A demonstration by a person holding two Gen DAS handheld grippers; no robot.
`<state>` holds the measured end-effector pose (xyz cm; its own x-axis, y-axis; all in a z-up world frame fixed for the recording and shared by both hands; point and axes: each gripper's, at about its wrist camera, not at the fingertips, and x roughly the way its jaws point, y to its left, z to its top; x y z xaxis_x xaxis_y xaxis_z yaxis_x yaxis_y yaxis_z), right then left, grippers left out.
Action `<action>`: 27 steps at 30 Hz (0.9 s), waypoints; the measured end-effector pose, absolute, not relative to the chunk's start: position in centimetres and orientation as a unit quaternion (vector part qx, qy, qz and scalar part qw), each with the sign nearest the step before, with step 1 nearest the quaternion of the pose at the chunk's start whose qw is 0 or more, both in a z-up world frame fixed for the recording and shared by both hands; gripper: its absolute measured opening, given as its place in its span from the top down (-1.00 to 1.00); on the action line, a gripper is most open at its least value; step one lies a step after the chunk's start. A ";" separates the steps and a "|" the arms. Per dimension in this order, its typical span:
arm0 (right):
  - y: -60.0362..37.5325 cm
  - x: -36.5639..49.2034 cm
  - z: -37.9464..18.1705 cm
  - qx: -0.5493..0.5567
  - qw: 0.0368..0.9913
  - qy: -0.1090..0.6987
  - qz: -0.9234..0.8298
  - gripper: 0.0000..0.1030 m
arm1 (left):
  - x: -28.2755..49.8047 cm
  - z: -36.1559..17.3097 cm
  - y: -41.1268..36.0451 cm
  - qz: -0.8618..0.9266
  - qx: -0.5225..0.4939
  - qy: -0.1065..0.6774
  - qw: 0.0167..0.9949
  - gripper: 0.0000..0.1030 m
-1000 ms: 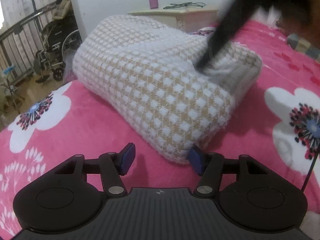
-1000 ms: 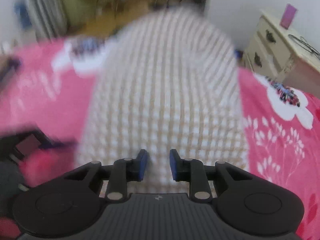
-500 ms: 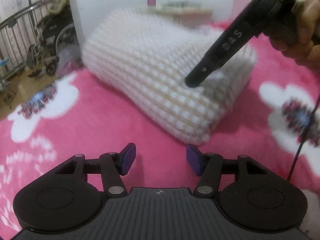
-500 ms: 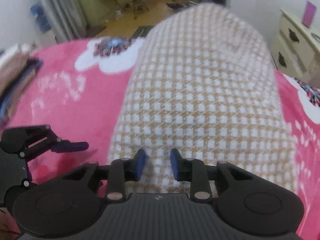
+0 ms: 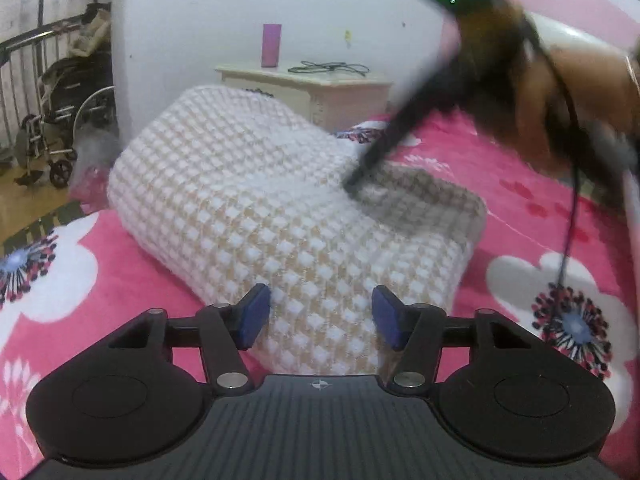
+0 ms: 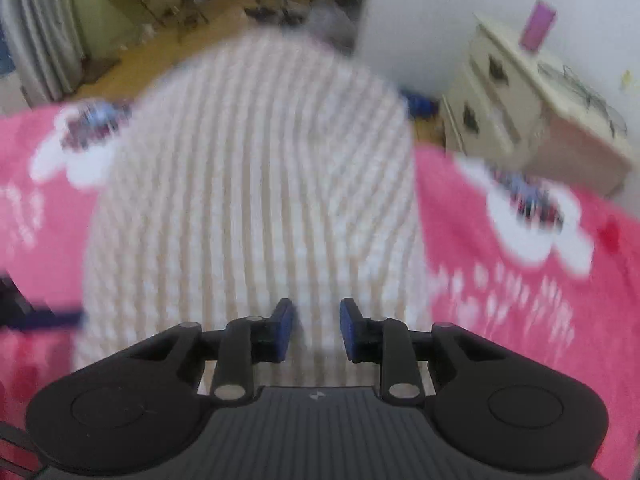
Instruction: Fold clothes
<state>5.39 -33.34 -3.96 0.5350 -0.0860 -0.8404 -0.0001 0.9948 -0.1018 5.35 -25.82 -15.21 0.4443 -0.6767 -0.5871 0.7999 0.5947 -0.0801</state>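
A folded white and tan checked knit garment lies in a thick bundle on a pink flowered blanket. My left gripper is open, low at the bundle's near end, and the knit shows between its blue pads without being pressed. In the right wrist view, which is blurred, my right gripper hangs over the garment with a narrow gap between its pads and nothing pinched. The left wrist view shows a hand holding that right gripper, its tip resting on the bundle's top right.
A cream dresser with a purple cup and a black cable stands beyond the bed. A wheelchair and a railing are at the far left. A thin black cord dangles at the right.
My left gripper has come forward so the bundle's near end now lies between its fingers. The right gripper has shifted across the bundle's top, still pointing down at it.
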 end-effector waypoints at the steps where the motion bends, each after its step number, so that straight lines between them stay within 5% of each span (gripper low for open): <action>1: -32.8 6.2 -2.3 -0.053 0.884 0.464 -0.012 0.46 | 5.4 -15.2 -25.8 -0.437 0.101 0.297 0.843 -0.11; 5: -29.9 11.2 1.2 -0.049 0.910 0.409 0.056 0.47 | 5.1 -15.3 -25.6 -0.433 0.096 0.298 0.845 -0.11; 11: -31.7 18.8 -10.9 -0.039 0.873 0.487 -0.011 0.54 | 6.2 -15.2 -25.5 -0.428 0.082 0.303 0.848 -0.13; 19: -29.1 17.7 -2.5 -0.034 0.901 0.430 0.055 0.48 | 6.1 -15.4 -24.8 -0.428 0.063 0.312 0.846 -0.13; 24: -27.1 21.3 -10.6 -0.070 0.884 0.457 0.071 0.52 | 6.3 -15.6 -24.5 -0.417 0.051 0.312 0.852 -0.13; 27: -26.0 21.9 -9.5 -0.103 0.882 0.456 0.057 0.52 | 7.0 -15.3 -24.0 -0.427 0.036 0.329 0.842 -0.14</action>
